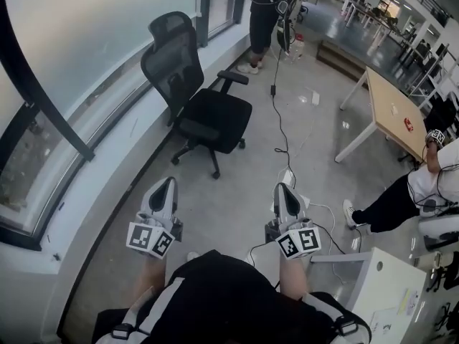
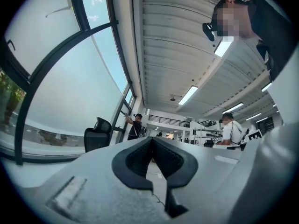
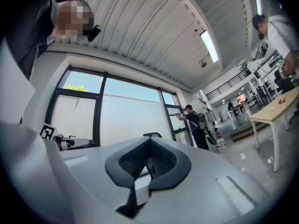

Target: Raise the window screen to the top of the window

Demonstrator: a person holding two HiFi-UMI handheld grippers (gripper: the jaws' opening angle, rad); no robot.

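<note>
Apparently the window screen (image 1: 93,34) hangs low over the window at the person's left, with only a clear strip (image 1: 29,165) of glass below it, so the raising looks not yet begun. The left gripper (image 1: 166,183) and right gripper (image 1: 282,187) are both closed on nothing and well apart from the window. The next move probably calls for turning left and finding the screen's bottom edge.
</note>
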